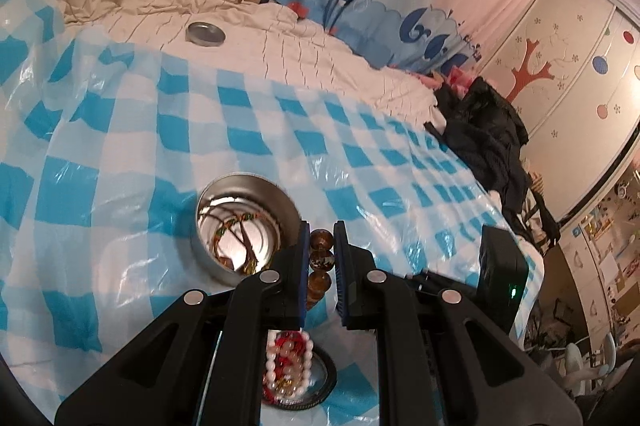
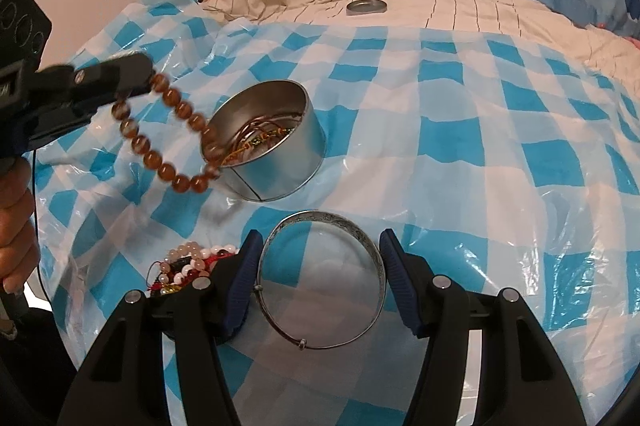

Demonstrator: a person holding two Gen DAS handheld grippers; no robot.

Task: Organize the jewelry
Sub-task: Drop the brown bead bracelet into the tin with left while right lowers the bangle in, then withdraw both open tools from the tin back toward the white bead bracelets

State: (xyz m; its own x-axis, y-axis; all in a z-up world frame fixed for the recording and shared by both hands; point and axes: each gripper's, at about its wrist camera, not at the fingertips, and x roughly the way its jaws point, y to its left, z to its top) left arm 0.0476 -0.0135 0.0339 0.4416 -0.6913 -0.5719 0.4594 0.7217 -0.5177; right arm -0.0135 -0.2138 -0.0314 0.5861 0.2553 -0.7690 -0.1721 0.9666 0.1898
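On the bed's checked sheet (image 2: 440,98), the left hand-held gripper (image 2: 142,84) pinches a brown bead bracelet (image 2: 168,142) beside the open tin (image 2: 276,162); nearer, the right hand-held gripper (image 2: 320,280) clamps a silver bangle (image 2: 362,234).

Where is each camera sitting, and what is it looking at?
Left wrist view: sits on the left claw, looking along its fingers over the bed; the claw pinches a brown bead bracelet beside the open tin.
Right wrist view: sits on the right claw, around a silver bangle; a hand shows too.
Both share the tin, the tin lid, the checkered sheet and the bead pile.
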